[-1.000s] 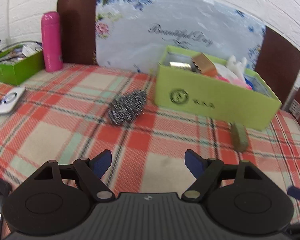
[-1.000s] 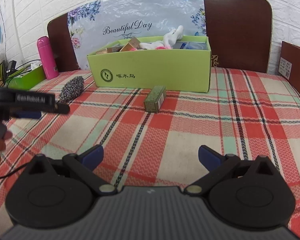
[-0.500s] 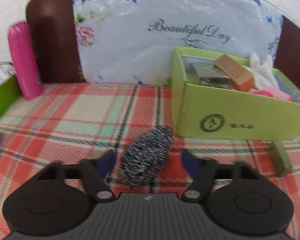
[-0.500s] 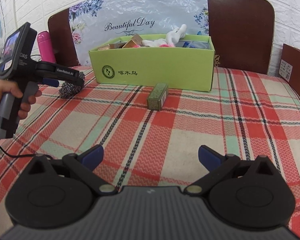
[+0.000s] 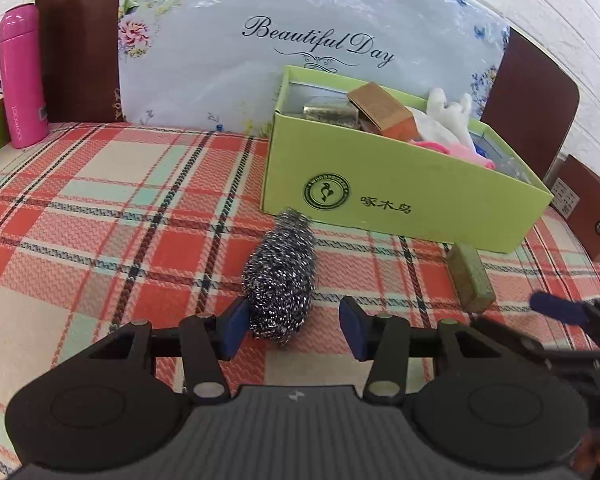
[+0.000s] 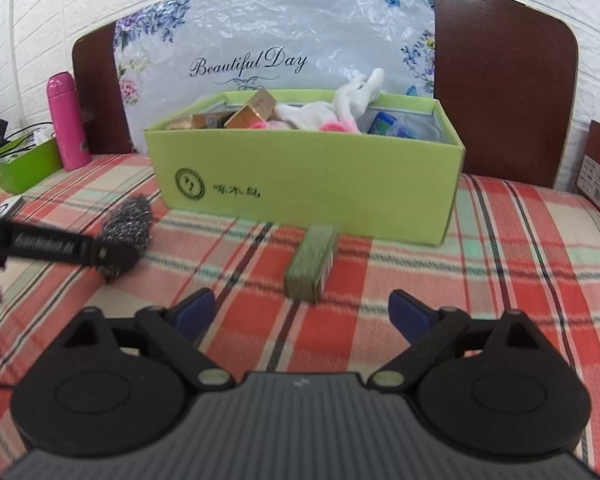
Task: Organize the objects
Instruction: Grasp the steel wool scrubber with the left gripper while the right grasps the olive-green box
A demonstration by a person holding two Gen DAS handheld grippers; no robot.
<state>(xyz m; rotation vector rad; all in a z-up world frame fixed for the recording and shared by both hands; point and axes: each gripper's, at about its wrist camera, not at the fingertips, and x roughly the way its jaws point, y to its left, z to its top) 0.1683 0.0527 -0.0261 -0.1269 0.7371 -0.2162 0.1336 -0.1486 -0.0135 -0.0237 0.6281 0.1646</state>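
A steel wool scourer [image 5: 280, 280] lies on the plaid cloth in front of the open light-green box [image 5: 400, 200]. My left gripper [image 5: 292, 332] straddles its near end. The left pad touches it, a gap shows at the right pad, and the jaws are opening slightly. In the right wrist view the scourer [image 6: 130, 220] sits behind the left gripper's finger [image 6: 60, 246]. A small olive-green box [image 6: 312, 264] lies just ahead of my right gripper [image 6: 304, 316], whose wide jaws are closing with nothing between them. The light-green box [image 6: 300, 184] holds cartons and white cloth.
A pink bottle [image 5: 22, 76] stands at the back left beside a green tray [image 6: 24, 168] with cables. A brown box [image 5: 588, 208] sits at the far right. A floral bag and a brown headboard close off the back.
My left gripper moved forward to the scourer and its jaws narrowed around it. My right gripper came closer to the small olive-green box and its jaws narrowed a little.
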